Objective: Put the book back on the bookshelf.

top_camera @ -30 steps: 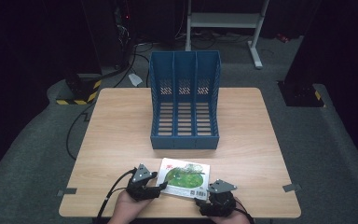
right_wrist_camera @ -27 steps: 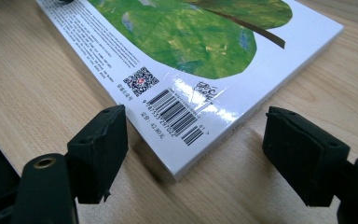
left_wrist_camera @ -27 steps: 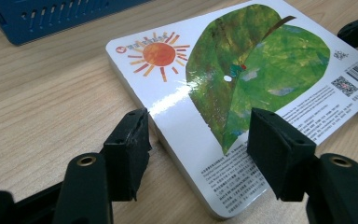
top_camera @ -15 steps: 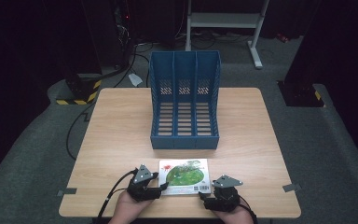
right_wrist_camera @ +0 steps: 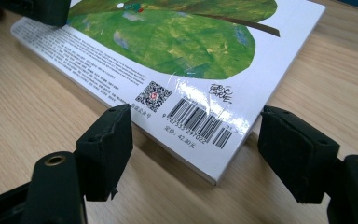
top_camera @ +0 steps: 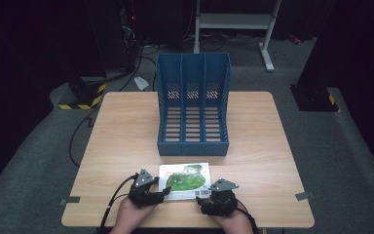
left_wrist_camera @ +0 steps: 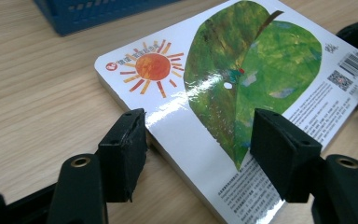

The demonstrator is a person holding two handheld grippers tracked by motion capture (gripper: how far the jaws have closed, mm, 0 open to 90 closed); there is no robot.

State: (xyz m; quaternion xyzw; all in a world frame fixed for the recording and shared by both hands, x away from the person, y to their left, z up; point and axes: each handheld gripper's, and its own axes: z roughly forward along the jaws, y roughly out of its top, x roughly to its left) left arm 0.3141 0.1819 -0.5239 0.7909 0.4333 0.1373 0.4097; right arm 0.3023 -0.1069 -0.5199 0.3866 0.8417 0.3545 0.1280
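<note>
Near the table's (top_camera: 126, 126) front edge, flat in front of the blue file rack (top_camera: 193, 105): book (top_camera: 184, 181). Left gripper (top_camera: 152, 191) and right gripper (top_camera: 214, 201) spread wide over opposite corners, gripping nothing yet. Probably lining up for a two-sided lift.

High view: fixed camera above the near edge of the desk (top_camera: 126, 126), facing forward and down, far enough to take in the whole desktop and the blue file rack (top_camera: 193, 105). Left gripper view: camera riding low, very close, looking between its jaws at the book (left_wrist_camera: 242, 93) along one edge. Right gripper view: equally close and low, facing the barcode corner of the book (right_wrist_camera: 182, 70). All three views share the book.
</note>
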